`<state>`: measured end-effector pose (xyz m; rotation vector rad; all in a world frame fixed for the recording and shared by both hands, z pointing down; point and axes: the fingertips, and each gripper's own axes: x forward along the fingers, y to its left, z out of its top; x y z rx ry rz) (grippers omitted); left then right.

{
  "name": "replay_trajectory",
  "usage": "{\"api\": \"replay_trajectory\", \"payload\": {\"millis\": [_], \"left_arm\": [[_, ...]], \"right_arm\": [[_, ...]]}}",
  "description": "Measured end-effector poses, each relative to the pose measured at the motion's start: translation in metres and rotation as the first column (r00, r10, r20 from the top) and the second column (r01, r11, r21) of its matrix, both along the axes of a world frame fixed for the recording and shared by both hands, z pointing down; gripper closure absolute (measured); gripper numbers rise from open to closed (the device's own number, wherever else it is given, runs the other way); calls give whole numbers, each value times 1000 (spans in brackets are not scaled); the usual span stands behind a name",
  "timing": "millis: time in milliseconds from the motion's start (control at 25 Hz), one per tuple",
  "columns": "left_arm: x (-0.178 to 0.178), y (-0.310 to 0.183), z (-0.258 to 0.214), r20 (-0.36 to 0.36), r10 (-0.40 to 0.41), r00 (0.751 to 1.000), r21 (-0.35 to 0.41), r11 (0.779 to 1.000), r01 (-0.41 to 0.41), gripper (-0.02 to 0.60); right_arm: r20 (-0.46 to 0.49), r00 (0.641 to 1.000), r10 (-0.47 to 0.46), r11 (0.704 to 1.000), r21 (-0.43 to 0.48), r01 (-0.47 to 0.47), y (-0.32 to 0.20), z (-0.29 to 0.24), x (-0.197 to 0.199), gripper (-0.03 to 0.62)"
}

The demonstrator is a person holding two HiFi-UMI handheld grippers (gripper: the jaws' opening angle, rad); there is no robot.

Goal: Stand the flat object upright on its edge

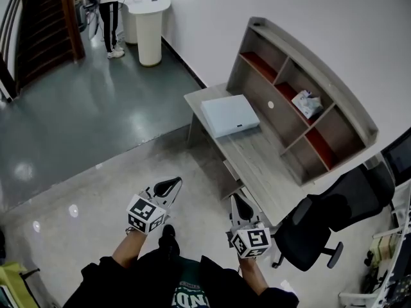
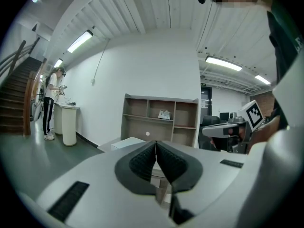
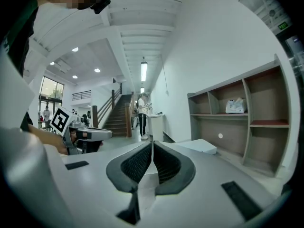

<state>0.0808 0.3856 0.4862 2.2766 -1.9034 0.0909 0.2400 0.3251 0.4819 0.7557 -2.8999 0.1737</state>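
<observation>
The flat object is a pale blue-white box [image 1: 229, 115] lying flat on the left end of a wooden desk [image 1: 257, 162]. It also shows small in the left gripper view [image 2: 127, 142] and in the right gripper view [image 3: 197, 146]. Both grippers hang over the floor in front of the desk, well short of the box. My left gripper [image 1: 169, 186] is shut with nothing between its jaws [image 2: 156, 148]. Closer to the desk's front edge, my right gripper [image 1: 241, 204] is likewise shut and empty [image 3: 151, 147].
A shelf unit [image 1: 302, 101] stands along the desk's back, with a small white packet [image 1: 309, 103] in one compartment. A black office chair [image 1: 327, 220] sits to the right. Far off are a white round pedestal [image 1: 149, 27], a standing person [image 1: 110, 15] and a staircase [image 1: 45, 27].
</observation>
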Motion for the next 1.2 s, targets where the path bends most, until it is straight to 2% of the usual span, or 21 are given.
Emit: {"api": "replay_trajectory", "payload": {"millis": [240,480,840,1200], "left_arm": [[-46,-17,11,1,26,1000,-25,999,-26,566],[-85,-31,8,8,53,999,-15,998,-53,566],[-112,-62,14,-6,87,996,-24,996,-87,566],[-143,-135,35,-17,124,992,-52,991,-125,566]], "right_arm": [[-8,1000,5,1000,-4,-5,-11,7,-53,559],[-4,1000,21,1000,13,-21,-24,4,-93,559],[-5,1000,23,999,26,-23,-42,6,-121,559],[-3,998,69,998,-12,-69,-106,30,-147,559]]}}
